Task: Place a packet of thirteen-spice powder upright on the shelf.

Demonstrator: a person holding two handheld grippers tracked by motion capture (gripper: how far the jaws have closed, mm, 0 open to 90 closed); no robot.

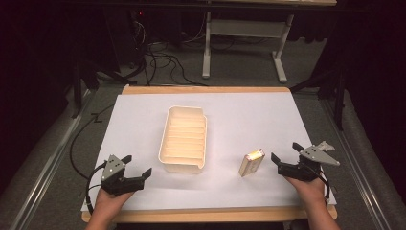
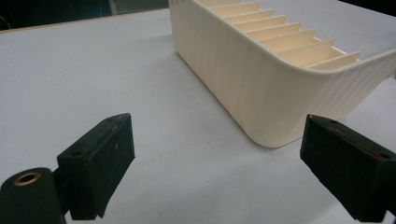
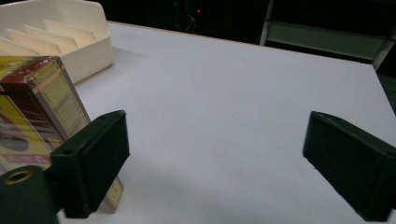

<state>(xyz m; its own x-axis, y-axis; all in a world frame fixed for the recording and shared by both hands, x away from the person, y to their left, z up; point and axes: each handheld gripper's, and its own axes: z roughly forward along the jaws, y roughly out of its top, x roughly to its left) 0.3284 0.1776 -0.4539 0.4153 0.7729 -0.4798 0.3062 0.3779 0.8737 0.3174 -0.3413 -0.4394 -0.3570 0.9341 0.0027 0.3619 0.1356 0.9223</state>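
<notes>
While both hands rest at the near edge of the white-covered wooden desk (image 1: pixel 249 103), each holds a black two-jaw gripper with its jaws spread wide and nothing between them.

The left gripper (image 1: pixel 136 167) sits at the near left of the desk, aimed toward the cream ribbed plastic tray with internal dividers (image 1: pixel 185 138). In the left gripper view, the left gripper (image 2: pixel 217 168) faces the tray (image 2: pixel 261 79), whose rounded near corner lies just beyond the gap between the jaws, closer to the right-hand jaw; no contact is visible.

The right gripper (image 1: pixel 285 152) sits at the near right. A small rectangular carton with yellow and dark red printing (image 1: pixel 252 162) stands on the desk between the tray and this gripper, near the gripper and apart from the tray. In the right gripper view, the right gripper (image 3: pixel 215 154) has the carton (image 3: pixel 35 105) outside its jaws, just beside and partly behind the left-hand jaw. The tray (image 3: pixel 60 32) appears beyond the carton.
</notes>
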